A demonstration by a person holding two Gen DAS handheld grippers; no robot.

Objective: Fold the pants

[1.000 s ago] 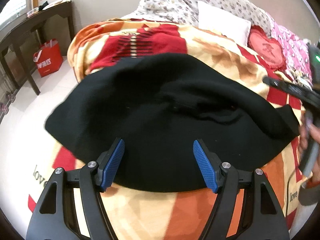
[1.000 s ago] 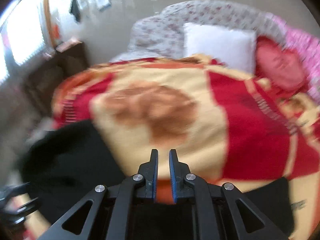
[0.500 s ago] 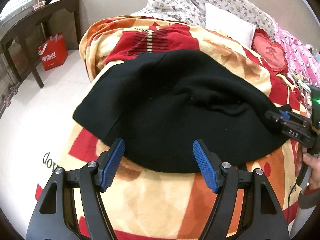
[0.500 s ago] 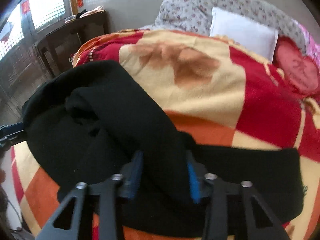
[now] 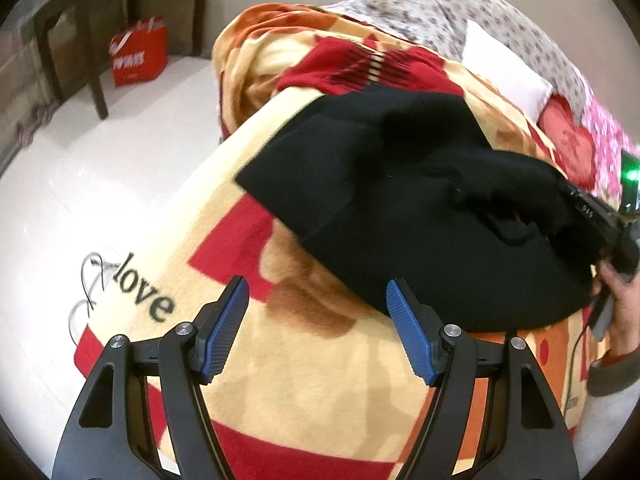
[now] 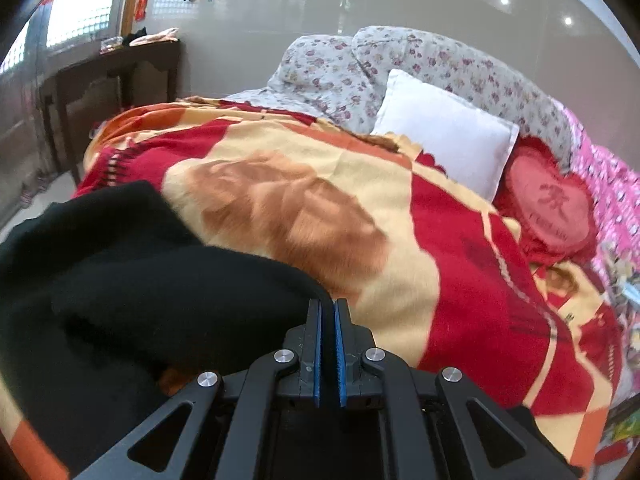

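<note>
Since the earlier frame: left tongs point(image 5: 316, 328) shifted off the black cloth and now sit over bare blanket; right tongs point(image 6: 327, 346) went from spread around a fold to clenched.

Left tongs: released, blue pads wide apart, nothing between them; near edge of the pants point(image 5: 420, 200) just beyond the right pad.

Right tongs: pads pressed together at the right-hand edge of the pants; in the left-wrist view black cloth bunches around their tip, so a pinch on a thin edge seems likely, though no cloth shows between the pads.

Pants: black, soft, lying in a rumpled, partly doubled heap on the blanket point(image 5: 360, 380), toward the bed's near end.

Handling note: judged best to take the free left edge with the left tongs, match the height of the right, and draw the cloth taut before laying it over, so no creases get trapped.

Surface: bed under a red, orange and cream blanket lettered "love".

Room: white pillow point(image 6: 444, 148), floral bedding, red heart cushion point(image 6: 552, 204), pale floor, dark desk point(image 5: 100, 20) by the wall, red bag point(image 5: 138, 56) under it.
</note>
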